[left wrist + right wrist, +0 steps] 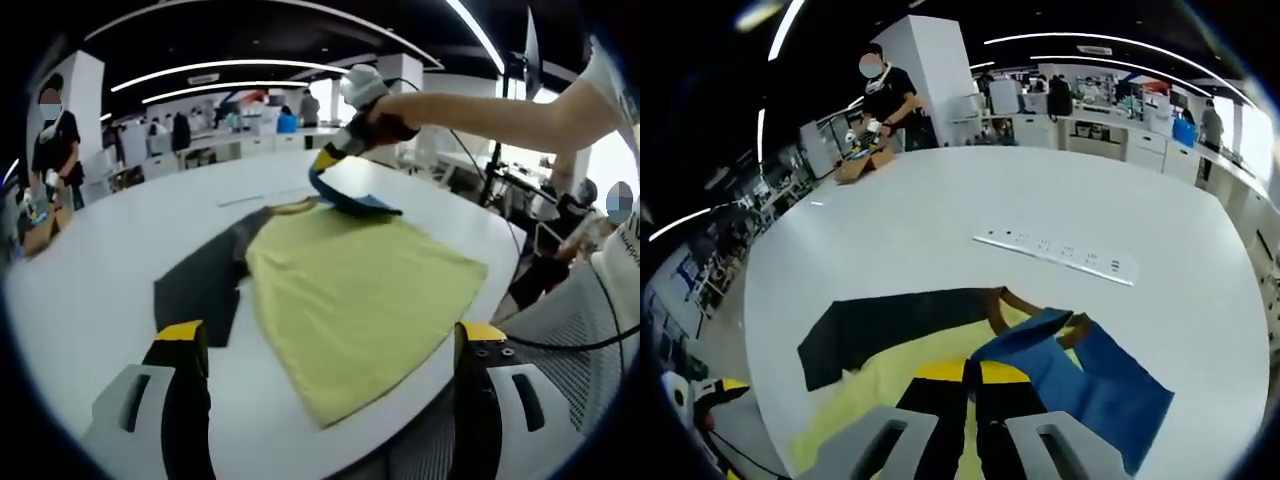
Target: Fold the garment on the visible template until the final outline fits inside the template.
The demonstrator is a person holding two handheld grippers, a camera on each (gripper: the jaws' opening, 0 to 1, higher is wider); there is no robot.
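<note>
**Right gripper view: raised blue layer at risk of slipping or dragging the shirt off the template**

Right gripper view is showing the right tongs (973,395) clenched, jaws pressed together, with a blue fabric layer (1080,375) bunching just beyond their tips. In the left gripper view the same right tongs (322,168) are lifting that blue layer (352,196) up off the far end of the yellow T-shirt (360,290), so I am judging them to be gripping it, probably a sleeve or the shirt's underside. The shirt is lying flat across the white worktop (90,290), running toward its near edge, partly covering the dark grey template (200,285), which is sticking out along one side.

The left tongs (325,345) are hovering released, jaws wide apart, above the near hem and touching nothing.

Risks from here:
- With nothing pinning the near end, a pull by the right tongs is likely to slide the whole shirt, shifting it further off the template.
- The near hem is lying close to the worktop edge; a drag that way could tip it over.
- A thin pinch on the blue layer may be letting go mid-fold, leaving a crooked crease.
- A power strip (1055,250) is sitting well beyond the garment.
</note>
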